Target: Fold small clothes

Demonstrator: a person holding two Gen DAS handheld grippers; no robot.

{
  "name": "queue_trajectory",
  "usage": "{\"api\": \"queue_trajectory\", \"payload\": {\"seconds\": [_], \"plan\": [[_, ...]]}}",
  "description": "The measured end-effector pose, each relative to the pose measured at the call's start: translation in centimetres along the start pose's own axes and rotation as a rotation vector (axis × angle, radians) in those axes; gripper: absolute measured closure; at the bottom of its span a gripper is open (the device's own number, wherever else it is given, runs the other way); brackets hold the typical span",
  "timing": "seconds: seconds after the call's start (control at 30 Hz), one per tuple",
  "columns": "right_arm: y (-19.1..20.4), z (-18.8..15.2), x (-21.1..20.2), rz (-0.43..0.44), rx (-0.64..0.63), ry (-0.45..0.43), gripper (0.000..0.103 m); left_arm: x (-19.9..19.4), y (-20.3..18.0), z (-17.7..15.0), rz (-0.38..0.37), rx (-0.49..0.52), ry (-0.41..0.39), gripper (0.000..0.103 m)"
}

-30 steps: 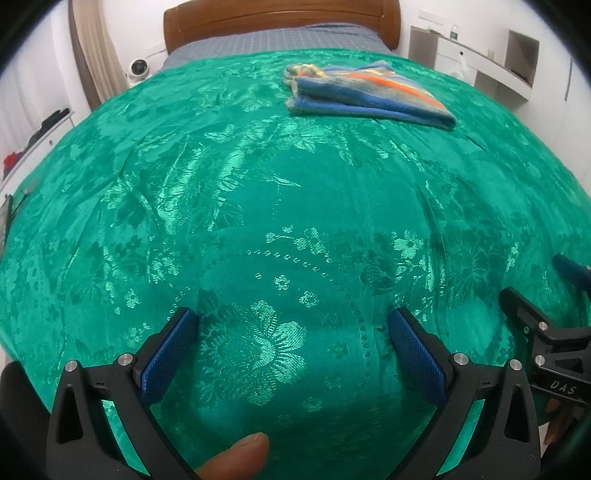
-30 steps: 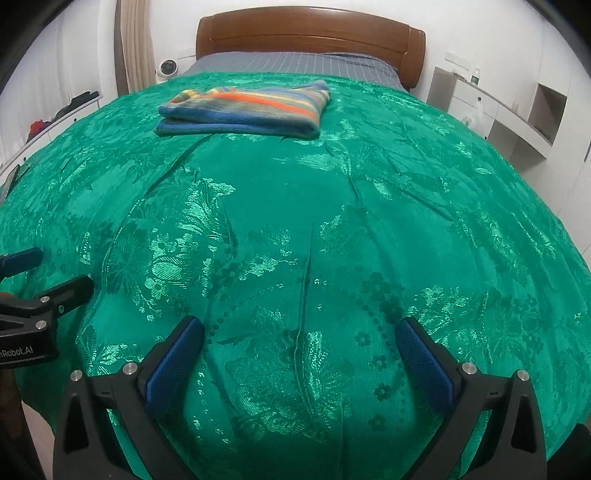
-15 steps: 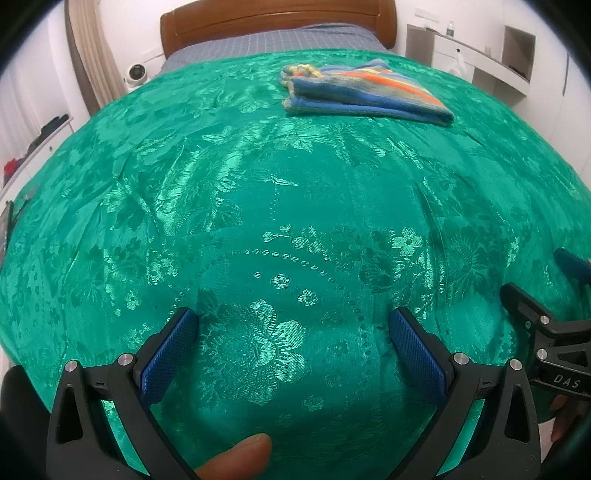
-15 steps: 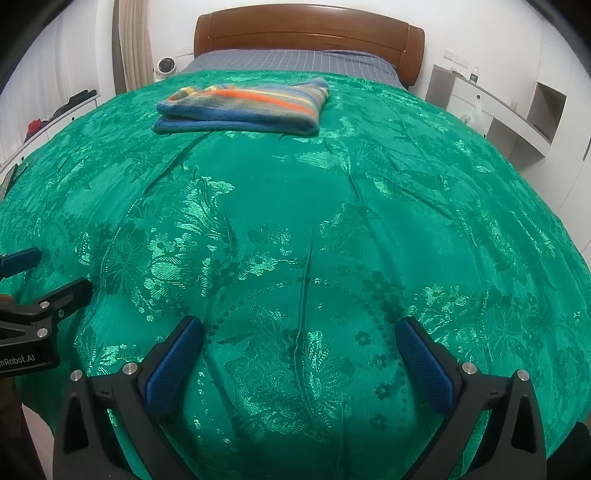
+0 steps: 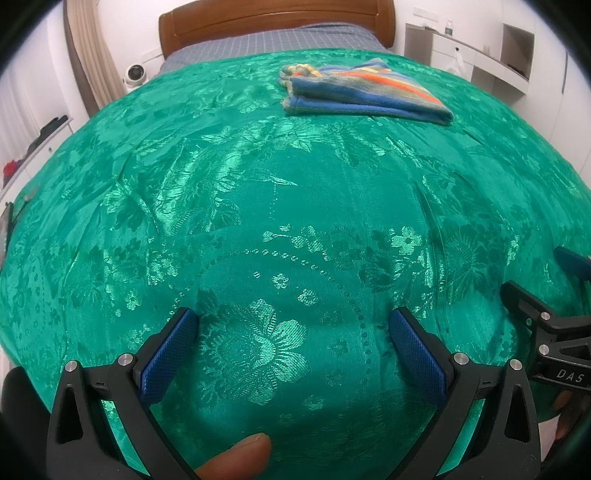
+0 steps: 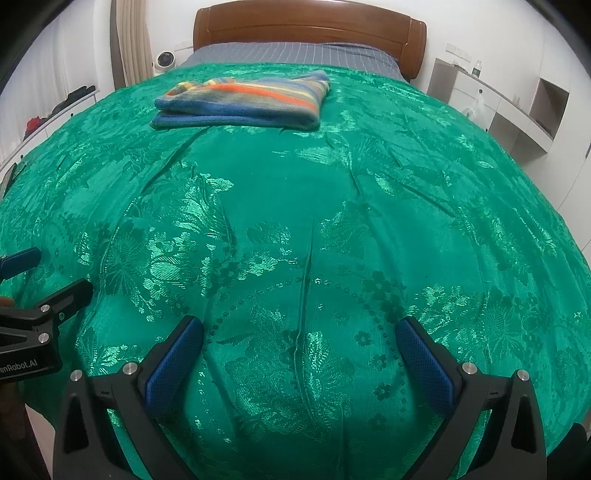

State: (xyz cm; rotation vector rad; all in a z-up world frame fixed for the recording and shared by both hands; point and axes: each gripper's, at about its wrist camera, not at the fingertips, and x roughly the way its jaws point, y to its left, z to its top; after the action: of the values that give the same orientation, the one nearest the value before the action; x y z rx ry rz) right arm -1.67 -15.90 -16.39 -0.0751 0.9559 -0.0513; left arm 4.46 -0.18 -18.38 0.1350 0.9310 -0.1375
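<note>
Green brocade bedspread (image 5: 258, 192), near edge: left gripper (image 5: 291, 343) then right gripper (image 6: 299, 350), both spread wide and empty; striped folded garment (image 6: 243, 101) far toward headboard, slightly nearer than half a second before, so folding reads finished, grippers otherwise unmoved

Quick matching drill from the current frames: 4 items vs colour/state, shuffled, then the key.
Things:
1. folded garment
2. bedspread
3. headboard
4. left tongs

Descriptions:
A. brown wood
B. open, holding nothing
C. striped blue, orange and yellow, lying at the far end of the bed
D. shiny green with a floral pattern

Pairs: 1-C, 2-D, 3-A, 4-B
</note>
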Motion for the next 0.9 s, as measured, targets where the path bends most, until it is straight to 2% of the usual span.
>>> {"api": "queue_trajectory", "payload": {"seconds": [0.6, 0.9], "plan": [[0.05, 0.14, 0.13, 0.002, 0.002, 0.013, 0.000, 0.05, -0.06, -0.03, -0.001, 0.000, 0.001, 0.000], [-0.11, 0.95, 0.62, 0.009, -0.005, 0.075, 0.000, 0.23, 0.31, 0.63, -0.033, 0.017, 0.041, 0.000]]}}
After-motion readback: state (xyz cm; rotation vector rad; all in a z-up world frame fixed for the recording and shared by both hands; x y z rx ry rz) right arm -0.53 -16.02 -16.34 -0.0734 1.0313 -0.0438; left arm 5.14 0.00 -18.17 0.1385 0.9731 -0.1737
